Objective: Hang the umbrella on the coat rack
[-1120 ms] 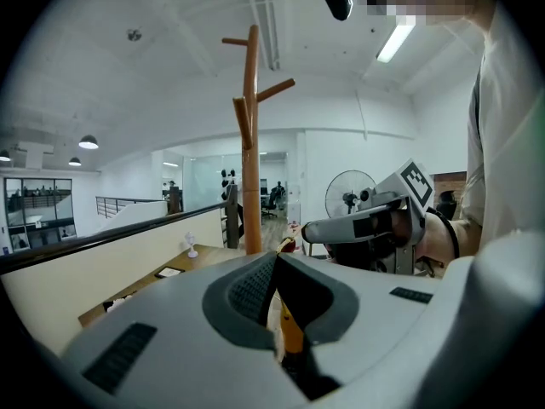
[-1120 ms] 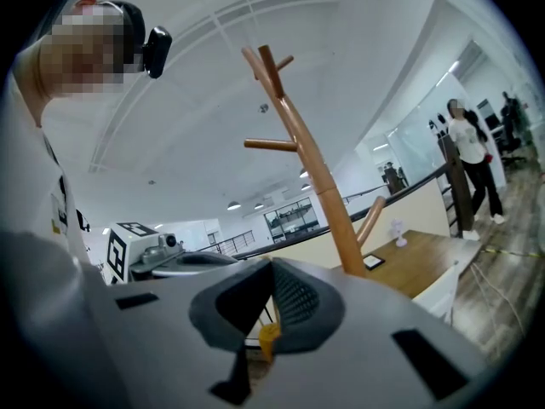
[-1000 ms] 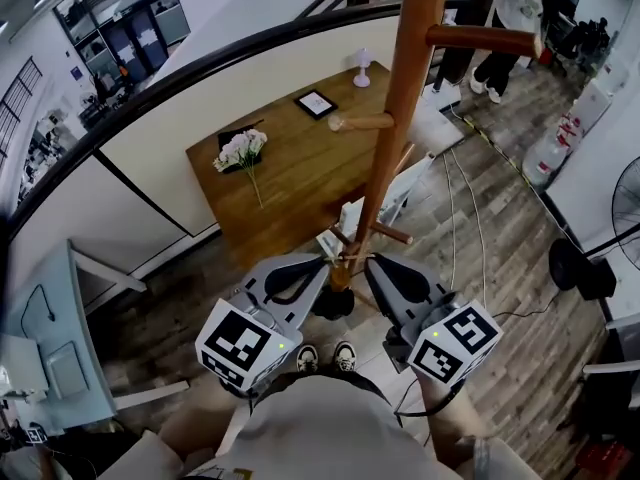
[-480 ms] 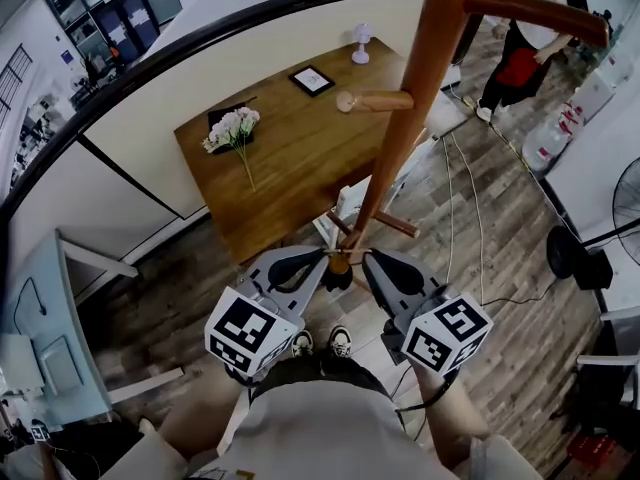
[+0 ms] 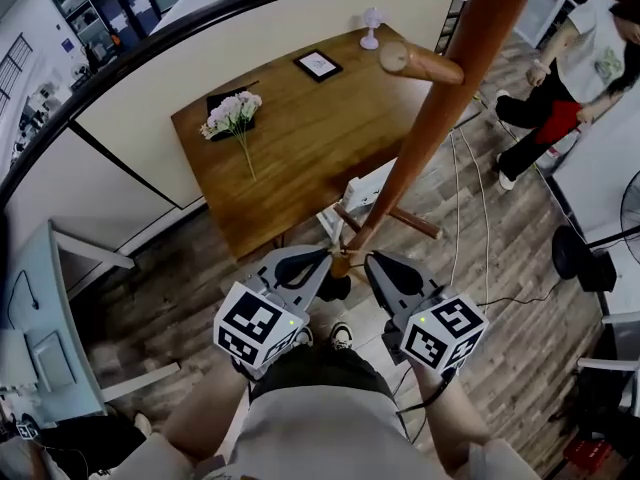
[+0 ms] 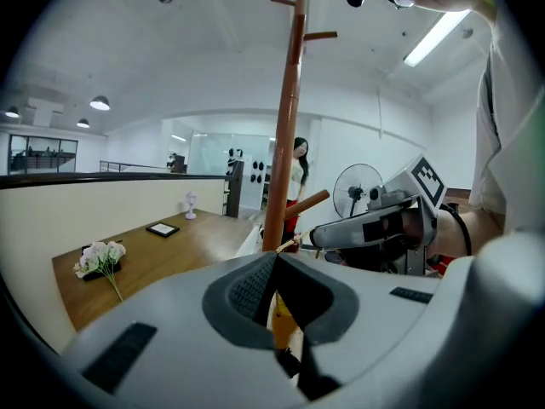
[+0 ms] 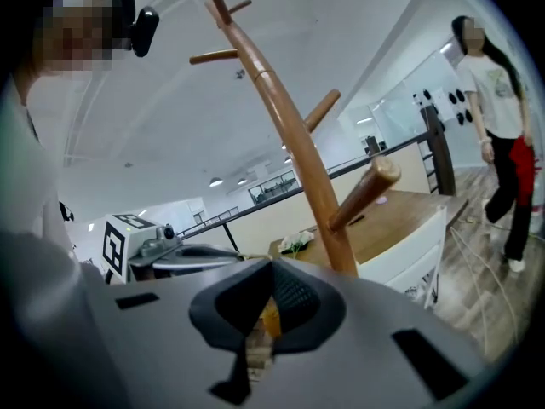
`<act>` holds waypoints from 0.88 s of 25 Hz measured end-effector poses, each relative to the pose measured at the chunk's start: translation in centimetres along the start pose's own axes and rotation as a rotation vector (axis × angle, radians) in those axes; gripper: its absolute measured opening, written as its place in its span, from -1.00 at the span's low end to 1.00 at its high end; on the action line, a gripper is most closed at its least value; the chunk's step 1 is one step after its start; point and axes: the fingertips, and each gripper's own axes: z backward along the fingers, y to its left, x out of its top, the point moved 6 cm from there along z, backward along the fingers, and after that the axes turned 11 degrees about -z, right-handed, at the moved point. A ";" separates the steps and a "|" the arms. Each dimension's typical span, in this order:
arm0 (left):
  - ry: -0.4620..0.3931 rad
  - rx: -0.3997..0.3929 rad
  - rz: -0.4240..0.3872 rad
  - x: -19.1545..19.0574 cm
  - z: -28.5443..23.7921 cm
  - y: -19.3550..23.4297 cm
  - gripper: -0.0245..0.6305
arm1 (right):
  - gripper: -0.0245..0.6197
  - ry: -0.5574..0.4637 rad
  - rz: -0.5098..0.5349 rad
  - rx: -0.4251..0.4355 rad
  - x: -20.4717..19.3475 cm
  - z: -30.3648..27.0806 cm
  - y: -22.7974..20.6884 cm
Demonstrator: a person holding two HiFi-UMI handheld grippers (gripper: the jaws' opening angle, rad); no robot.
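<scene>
**State.** The fingers of the left gripper (image 5: pixel 325 257) and the right gripper (image 5: pixel 369 259) are clenched, tip against tip. Each pair pinches one end of a thin wrist cord (image 6: pixel 294 244) stretched between them. The umbrella (image 5: pixel 336 288) hangs below that cord at lower centre of the head view, close to the foot of the coat rack (image 5: pixel 440 118). Its orange-brown handle end shows just under each pair of fingers.

**Hazards.**
- The cord is thin and the hold is at the fingertips only. A jerk, or any spreading of the fingers, would probably drop the umbrella onto the floor by the person's shoes (image 5: pixel 343 335).
- The loop opening looks narrow. The nearest peg (image 5: pixel 420 63), toward the upper right, has a rounded end that may catch or deflect the cord.
- A sideways pull on a snagged cord could rock the rack.

**Surroundings and obstructions.**
- The rack pole rises directly ahead of both grippers, so the lift must pass beside it.
- A white frame (image 5: pixel 372 190) and cables (image 5: pixel 468 208) lie round the base.
- The wooden surface (image 5: pixel 290 158) with flowers (image 5: pixel 232 116) stands in the upper centre.
- A person (image 5: pixel 585 68) is at the upper right, well apart.
</scene>
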 end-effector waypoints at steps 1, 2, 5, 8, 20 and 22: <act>0.001 -0.001 0.000 -0.6 -0.2 0.1 -0.91 | -0.91 0.000 -0.002 -0.002 -0.5 -0.3 -0.3; 0.002 -0.001 0.000 -1.1 -0.4 0.3 -0.91 | -0.91 0.000 -0.004 -0.003 -0.9 -0.5 -0.6; 0.004 0.001 0.006 -2.7 -1.2 0.7 -0.91 | -0.91 -0.003 -0.007 -0.007 -2.1 -1.3 -1.5; 0.005 -0.002 0.017 -4.1 -2.1 0.9 -0.91 | -0.91 -0.006 -0.011 -0.022 -3.2 -1.9 -2.5; 0.013 -0.092 0.010 -4.9 -7.1 2.5 -0.91 | -0.91 -0.069 -0.042 -0.106 -2.8 -3.1 -7.0; 0.025 -0.108 0.019 -5.2 -8.2 2.9 -0.91 | -0.91 -0.068 -0.049 -0.124 -3.0 -3.3 -7.8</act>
